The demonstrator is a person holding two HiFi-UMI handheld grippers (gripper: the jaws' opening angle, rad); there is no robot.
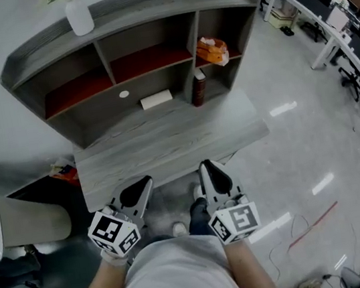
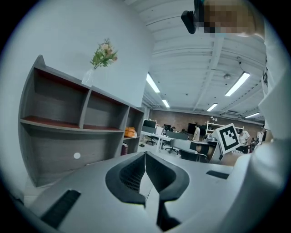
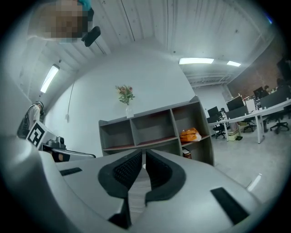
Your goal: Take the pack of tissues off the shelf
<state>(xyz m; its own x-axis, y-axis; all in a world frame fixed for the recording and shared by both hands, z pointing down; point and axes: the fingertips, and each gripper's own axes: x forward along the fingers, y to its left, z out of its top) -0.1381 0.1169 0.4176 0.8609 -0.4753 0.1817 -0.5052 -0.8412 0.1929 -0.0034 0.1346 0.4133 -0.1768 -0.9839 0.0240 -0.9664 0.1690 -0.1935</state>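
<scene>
A grey wood-grain shelf unit [image 1: 145, 10] with red-lined upper compartments stands at the back of a grey wooden desk [image 1: 166, 142]. The orange soft pack of tissues [image 1: 211, 51] lies on the upper board of the right-hand compartment, tilted a little, with nothing touching it. It also shows in the right gripper view [image 3: 189, 135], well beyond the jaws.

Below it, on the desk surface, a dark brown bottle [image 1: 198, 88] stands upright beside the divider. A white rectangular box [image 1: 156, 99] lies flat under the middle compartment, with a small white round disc [image 1: 124, 94] near it to the left. A white vase with green sprigs [image 1: 78, 17] sits on top of the unit, towards its left.

Both tools are held low, close to the person's body at the near edge of the desk and well apart from the shelf. The left gripper [image 1: 144, 181] is clenched: in its own view the dark pads meet at the tips [image 2: 145, 157], with nothing between them. The right gripper [image 1: 207, 167] is also drawn together and grasps nothing — only a thin slit shows between its pads [image 3: 142, 157]. Each carries its black-and-white marker cube, left [image 1: 114, 231] and right [image 1: 235, 221], nearest the person.
</scene>
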